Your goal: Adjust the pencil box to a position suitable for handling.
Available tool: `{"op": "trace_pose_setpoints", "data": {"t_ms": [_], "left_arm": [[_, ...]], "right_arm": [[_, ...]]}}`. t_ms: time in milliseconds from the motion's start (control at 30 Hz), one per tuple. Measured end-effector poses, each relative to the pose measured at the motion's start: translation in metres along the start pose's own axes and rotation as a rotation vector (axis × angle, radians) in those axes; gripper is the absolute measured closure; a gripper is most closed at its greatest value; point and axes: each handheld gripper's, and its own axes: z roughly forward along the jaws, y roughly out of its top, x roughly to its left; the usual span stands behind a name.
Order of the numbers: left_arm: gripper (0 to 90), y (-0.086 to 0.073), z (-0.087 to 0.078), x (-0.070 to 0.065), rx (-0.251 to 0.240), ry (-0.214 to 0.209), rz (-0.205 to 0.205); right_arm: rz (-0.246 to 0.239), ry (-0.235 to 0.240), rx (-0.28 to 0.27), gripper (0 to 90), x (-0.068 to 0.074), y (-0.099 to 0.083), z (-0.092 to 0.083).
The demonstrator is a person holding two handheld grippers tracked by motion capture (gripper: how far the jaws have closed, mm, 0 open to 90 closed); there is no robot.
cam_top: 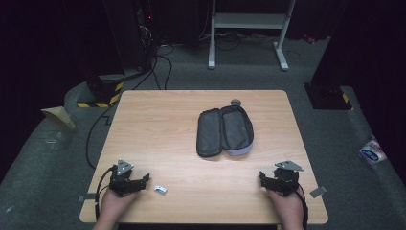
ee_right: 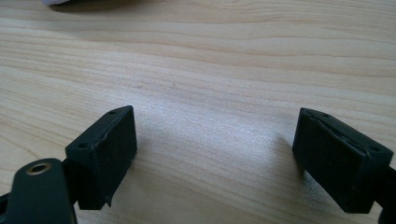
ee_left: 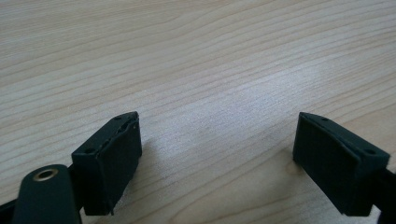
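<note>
An open dark zip case (cam_top: 224, 130) lies flat on the wooden table (cam_top: 158, 120), right of centre, with a small round grey object (cam_top: 235, 101) just behind it. A small white and blue item (cam_top: 160, 189) rests near the front edge. Just left of that item my left gripper (cam_top: 143, 180) rests on the table, and its own view shows the left gripper (ee_left: 217, 163) open over bare wood. At the front right my right gripper (cam_top: 263, 178) rests on the table. Its own view also shows the right gripper (ee_right: 215, 161) open, with nothing between the jaws.
Beyond the table stand a white metal frame (cam_top: 249, 28) and dark equipment with cables (cam_top: 143, 38). A yellow-black striped block (cam_top: 103, 93) sits off the far left corner. A white packet (cam_top: 372, 151) lies on the floor to the right.
</note>
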Motion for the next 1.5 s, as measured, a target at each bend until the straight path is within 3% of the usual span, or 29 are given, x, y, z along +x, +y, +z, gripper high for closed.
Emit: {"op": "trace_pose_setpoints", "data": {"t_ms": [767,867,1333,1500], "left_arm": [[17.6,0.000,0.000,0.000,-0.003,0.009,-0.005],[17.6,0.000,0.000,0.000,-0.004,0.009,-0.004],[17.4,0.000,-0.001,0.000,-0.004,0.007,-0.002],[17.3,0.000,0.000,0.000,-0.004,0.005,0.002]], "right_arm": [[0.002,-0.006,-0.007,16.3,0.000,-0.001,-0.001],[0.002,-0.005,-0.008,22.7,-0.001,-0.001,-0.003],[0.000,0.018,-0.039,35.8,-0.002,0.000,-0.014],[-0.022,0.032,-0.061,40.1,0.002,0.002,-0.018]]}}
